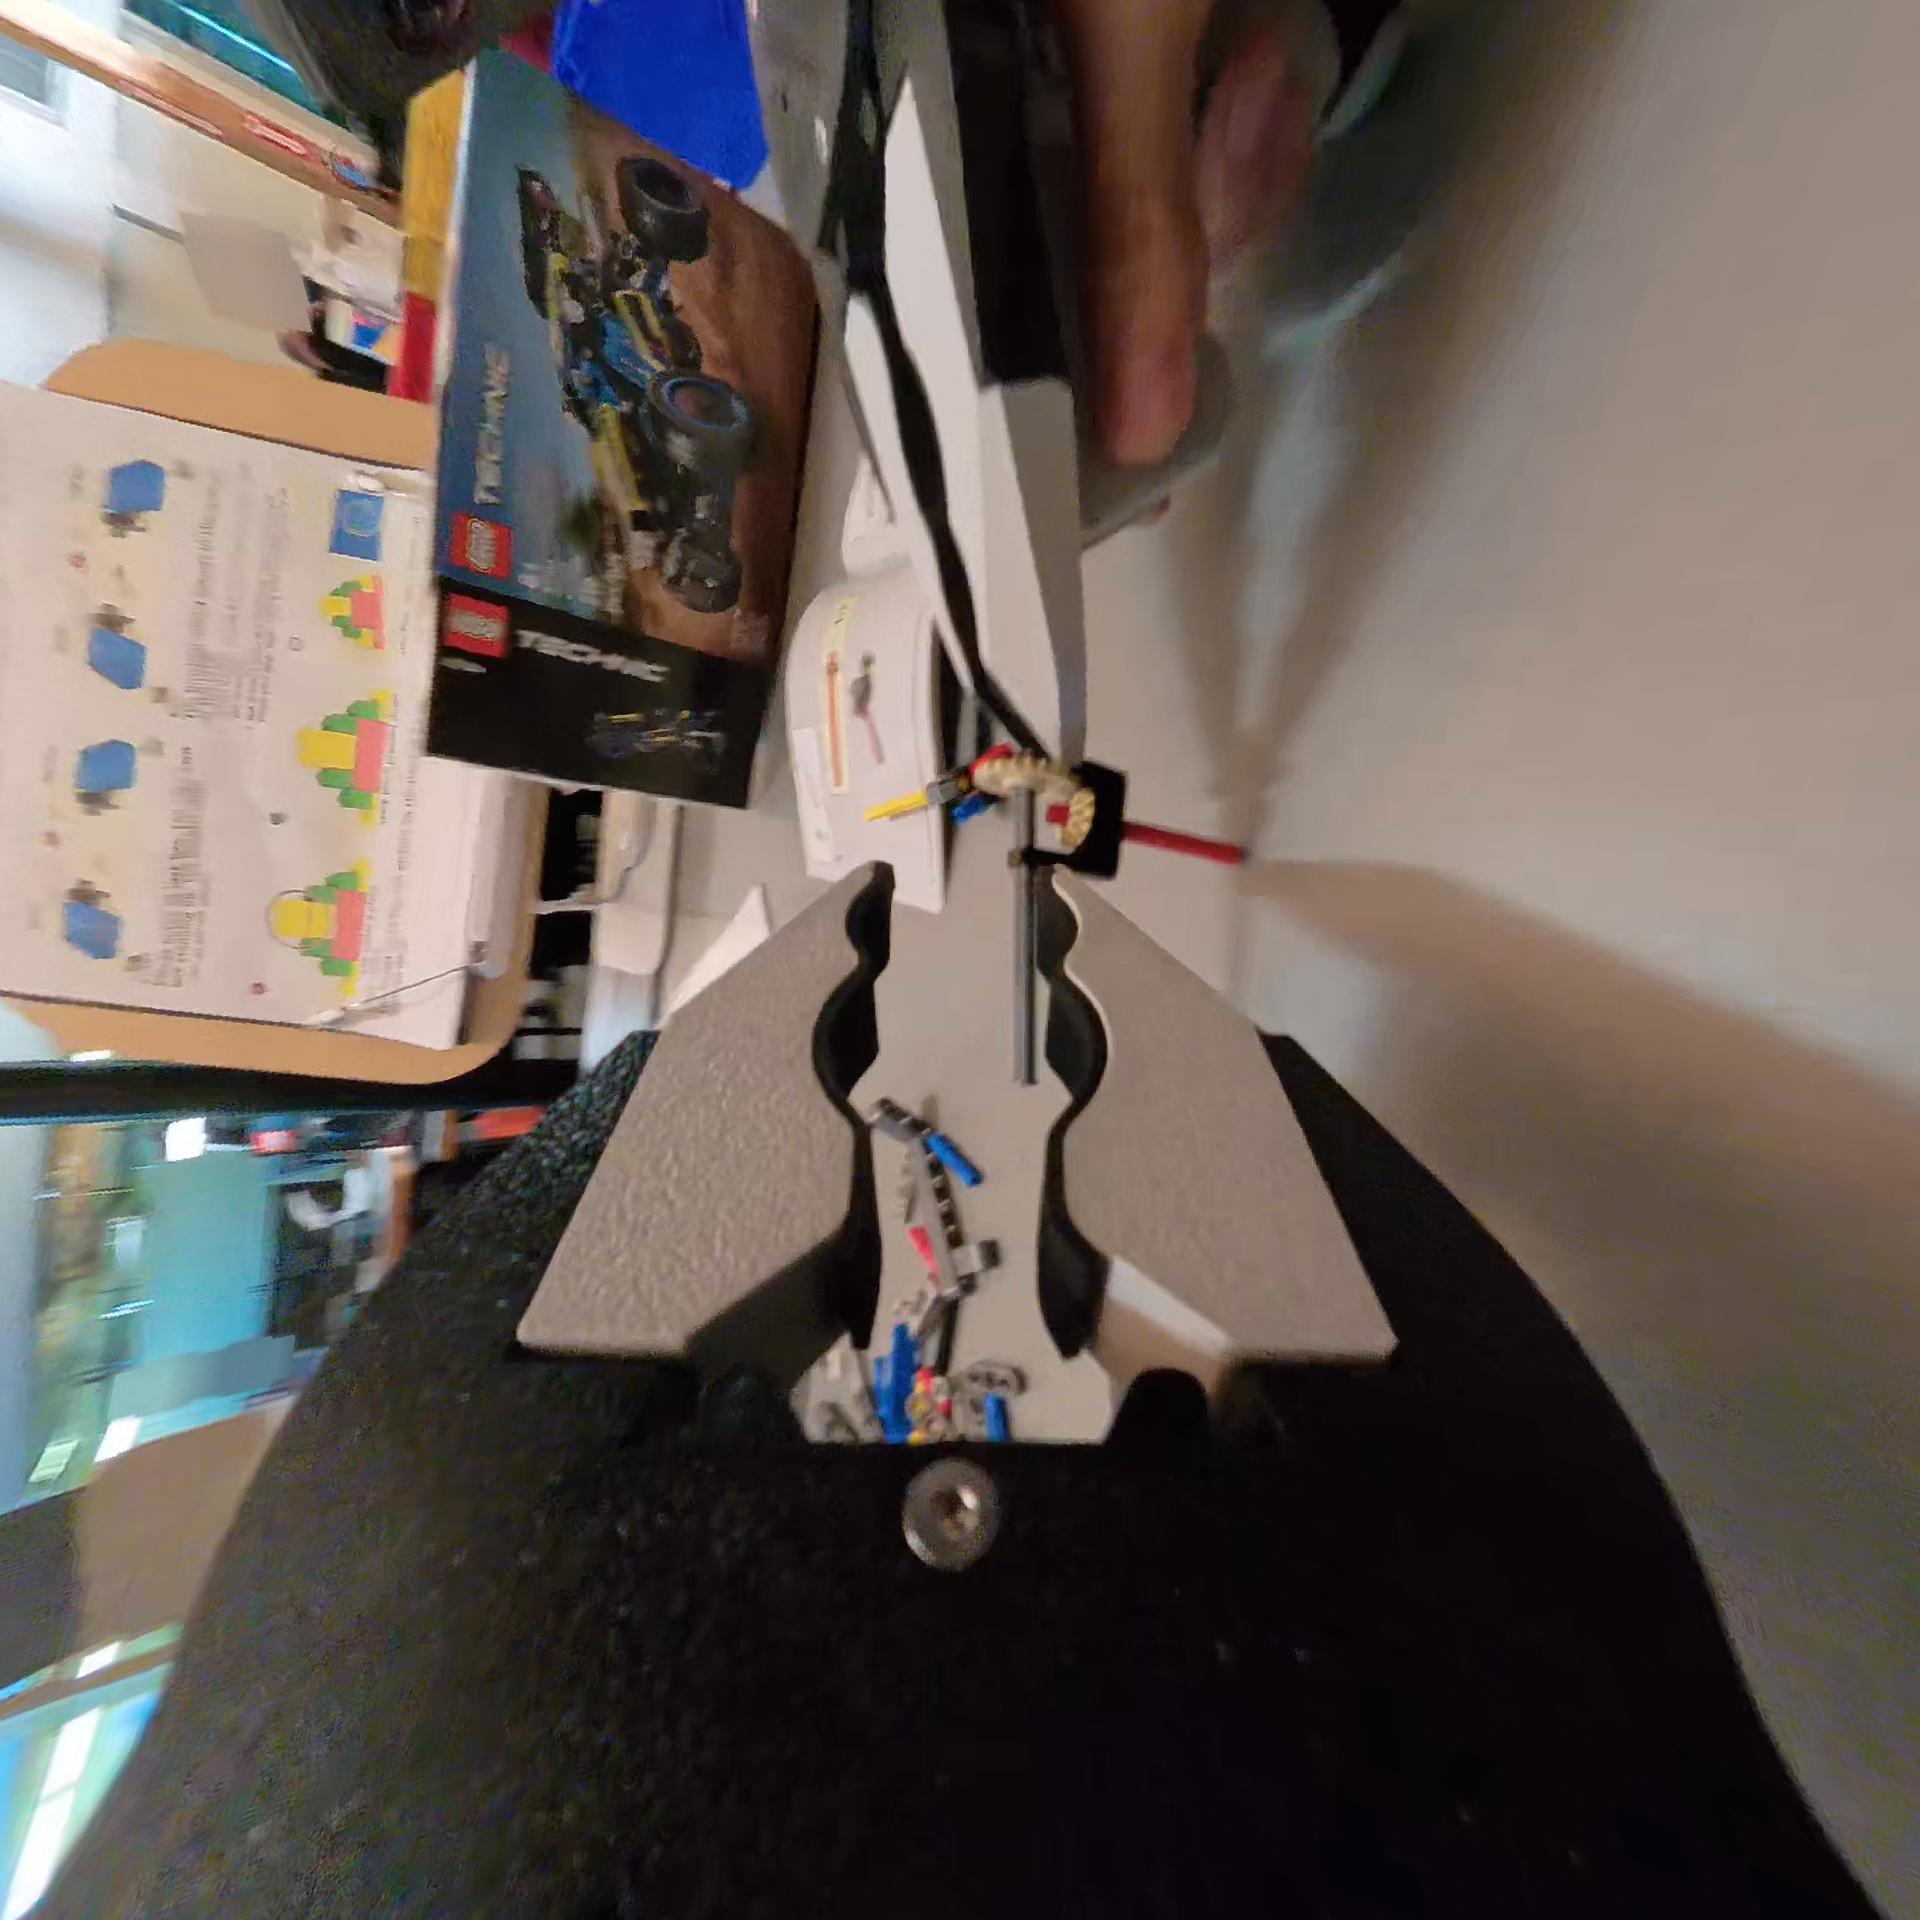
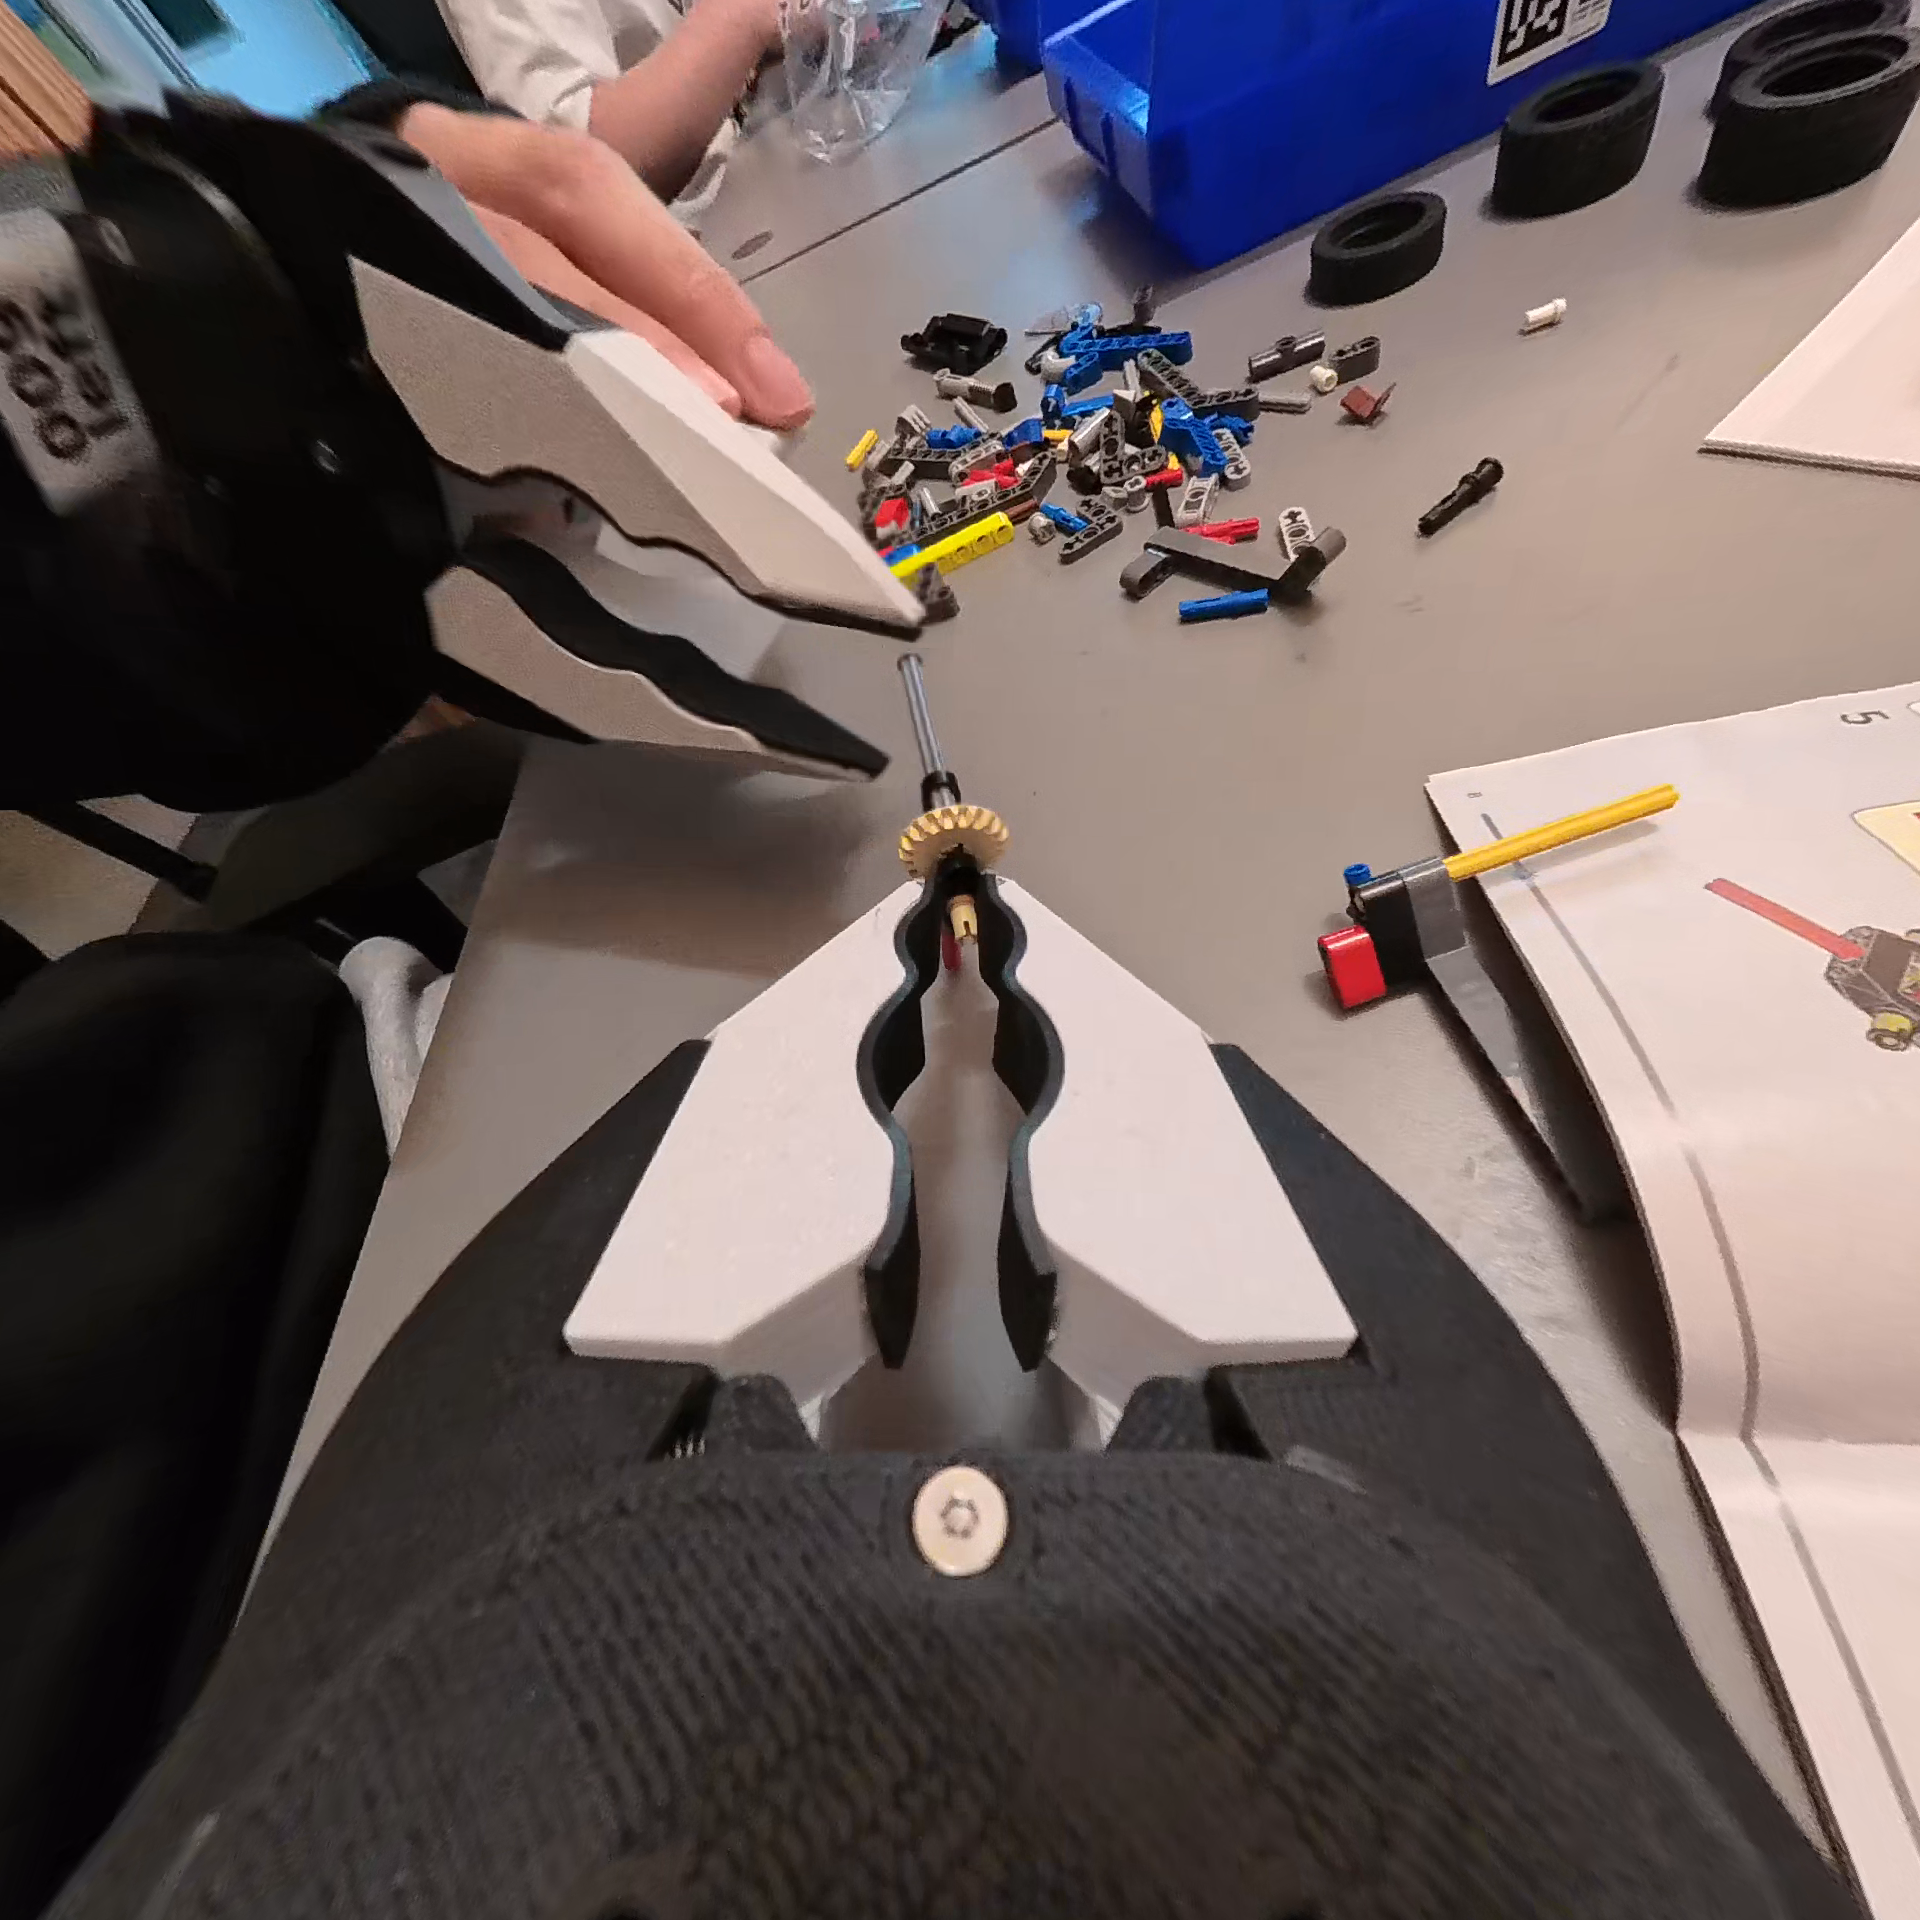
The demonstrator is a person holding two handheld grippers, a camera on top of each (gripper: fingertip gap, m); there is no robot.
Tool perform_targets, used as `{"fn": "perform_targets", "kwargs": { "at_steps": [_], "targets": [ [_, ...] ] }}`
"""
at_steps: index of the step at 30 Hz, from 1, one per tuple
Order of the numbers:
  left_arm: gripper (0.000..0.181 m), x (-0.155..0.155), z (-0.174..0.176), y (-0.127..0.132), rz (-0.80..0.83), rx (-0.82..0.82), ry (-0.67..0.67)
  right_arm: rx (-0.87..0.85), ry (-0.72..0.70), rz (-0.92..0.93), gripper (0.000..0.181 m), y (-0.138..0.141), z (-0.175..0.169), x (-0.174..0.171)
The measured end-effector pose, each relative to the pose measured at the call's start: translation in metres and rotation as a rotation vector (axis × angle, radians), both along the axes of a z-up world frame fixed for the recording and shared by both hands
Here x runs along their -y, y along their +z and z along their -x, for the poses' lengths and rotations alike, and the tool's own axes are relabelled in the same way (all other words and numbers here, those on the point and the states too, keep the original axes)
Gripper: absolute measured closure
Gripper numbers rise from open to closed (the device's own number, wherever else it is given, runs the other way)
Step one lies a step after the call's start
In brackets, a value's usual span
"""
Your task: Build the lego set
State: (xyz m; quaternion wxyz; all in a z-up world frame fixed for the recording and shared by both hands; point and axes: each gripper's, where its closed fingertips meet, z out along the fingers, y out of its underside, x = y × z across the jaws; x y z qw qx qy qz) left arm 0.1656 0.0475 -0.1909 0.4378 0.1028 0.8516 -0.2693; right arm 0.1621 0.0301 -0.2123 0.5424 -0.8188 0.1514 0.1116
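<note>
My right gripper (image 2: 958, 899) is shut on a small assembly with a tan gear (image 2: 954, 840) and a grey axle (image 2: 923, 717) that sticks out forward above the grey table (image 2: 1195, 727). My left gripper (image 2: 896, 694) is open at the left, its fingertips either side of the axle's far end. In the left wrist view the left gripper (image 1: 966, 888) is open, with the axle (image 1: 1027, 977) between the fingers, close to the right one. The gear assembly (image 1: 1055, 805) there has a black frame and a red axle (image 1: 1184, 840).
A pile of loose pieces (image 2: 1091, 457) lies beyond the grippers. A small block with a yellow axle (image 2: 1403, 925) lies beside the open instruction booklet (image 2: 1714, 1091) at right. A blue bin (image 2: 1247, 125) and black tyres (image 2: 1377, 244) stand at the back. The set's box (image 1: 623, 468) stands behind. My two grippers' fingertips are within a few centimetres of each other.
</note>
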Motion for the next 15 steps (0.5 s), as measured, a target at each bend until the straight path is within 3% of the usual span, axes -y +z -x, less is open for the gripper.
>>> {"fn": "perform_targets", "kwargs": {
  "at_steps": [5, 15],
  "targets": [
    [0.150, 0.010, 0.011, -0.010, 0.012, -0.184, 0.013, 0.007, -0.007, 0.008, 0.176, -0.001, 0.000, -0.002],
    [0.160, 0.012, 0.003, -0.029, -0.071, -0.123, 0.088, 0.019, 0.001, 0.015, 0.176, 0.000, 0.004, -0.006]
  ]
}}
